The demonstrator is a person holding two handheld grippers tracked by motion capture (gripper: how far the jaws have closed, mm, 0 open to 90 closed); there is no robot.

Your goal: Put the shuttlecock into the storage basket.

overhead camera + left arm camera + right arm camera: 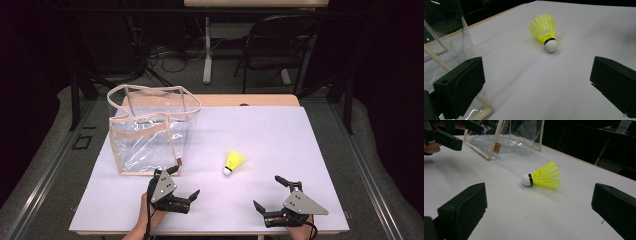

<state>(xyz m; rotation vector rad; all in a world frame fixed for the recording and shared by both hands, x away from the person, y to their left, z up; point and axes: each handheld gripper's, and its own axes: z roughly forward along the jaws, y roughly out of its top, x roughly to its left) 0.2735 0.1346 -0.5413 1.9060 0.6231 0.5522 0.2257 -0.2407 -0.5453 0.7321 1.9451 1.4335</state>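
Nearest the person, both grippers rest low over the white table (280, 135), each held in a hand at its near edge. Both have their jaws spread wide and grip nothing: the left gripper (184, 182) sits just in front of the bag's near corner, the right gripper (270, 192) well apart to its right. Beyond and between them the yellow shuttlecock (234, 162) lies on its side, white cork toward the person. Farther left stands the clear plastic bag (150, 132), upright with its mouth open, beige trim along its edges.
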